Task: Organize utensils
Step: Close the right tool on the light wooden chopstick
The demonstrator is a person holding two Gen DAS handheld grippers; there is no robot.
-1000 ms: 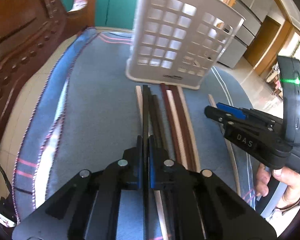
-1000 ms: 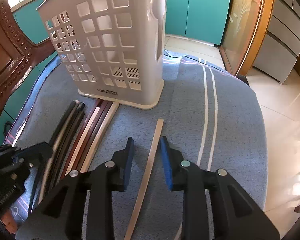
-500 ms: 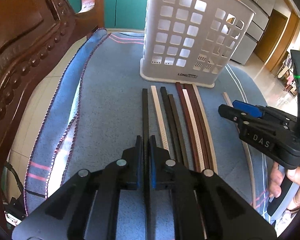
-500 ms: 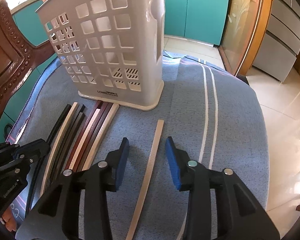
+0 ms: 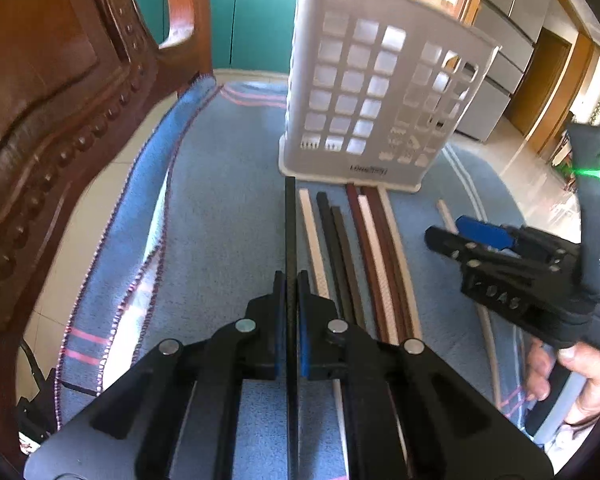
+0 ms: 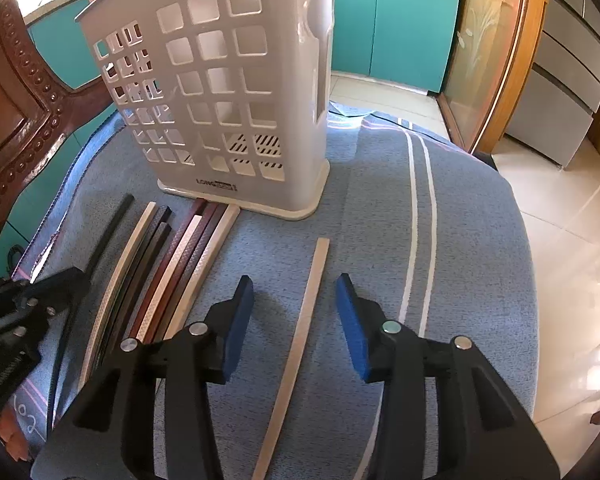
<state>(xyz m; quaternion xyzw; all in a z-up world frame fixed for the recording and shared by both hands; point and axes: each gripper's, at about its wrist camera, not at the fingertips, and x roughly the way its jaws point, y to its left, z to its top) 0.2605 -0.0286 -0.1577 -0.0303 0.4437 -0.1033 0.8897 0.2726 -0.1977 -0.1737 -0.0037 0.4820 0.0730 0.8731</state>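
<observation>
My left gripper (image 5: pixel 291 284) is shut on a black chopstick (image 5: pixel 290 220) and holds it apart from the row, pointing at the white slotted utensil basket (image 5: pixel 364 104). Several chopsticks (image 5: pixel 364 248), black, white and brown, lie side by side on the blue cloth in front of the basket. My right gripper (image 6: pixel 296 292) is open, its blue pads on either side of a lone beige chopstick (image 6: pixel 300 332) lying on the cloth. The basket (image 6: pixel 220 92), the row (image 6: pixel 168 268) and the black chopstick (image 6: pixel 108 232) also show in the right wrist view.
A carved wooden chair back (image 5: pixel 52 92) stands close on the left. The blue cloth (image 6: pixel 460 216) covers a round table whose edge drops to a tiled floor on the right. Teal cabinets (image 6: pixel 396 24) stand behind.
My left gripper has lifted the black chopstick away from the row and shifted left. My right gripper's jaws have opened wider around the beige chopstick.
</observation>
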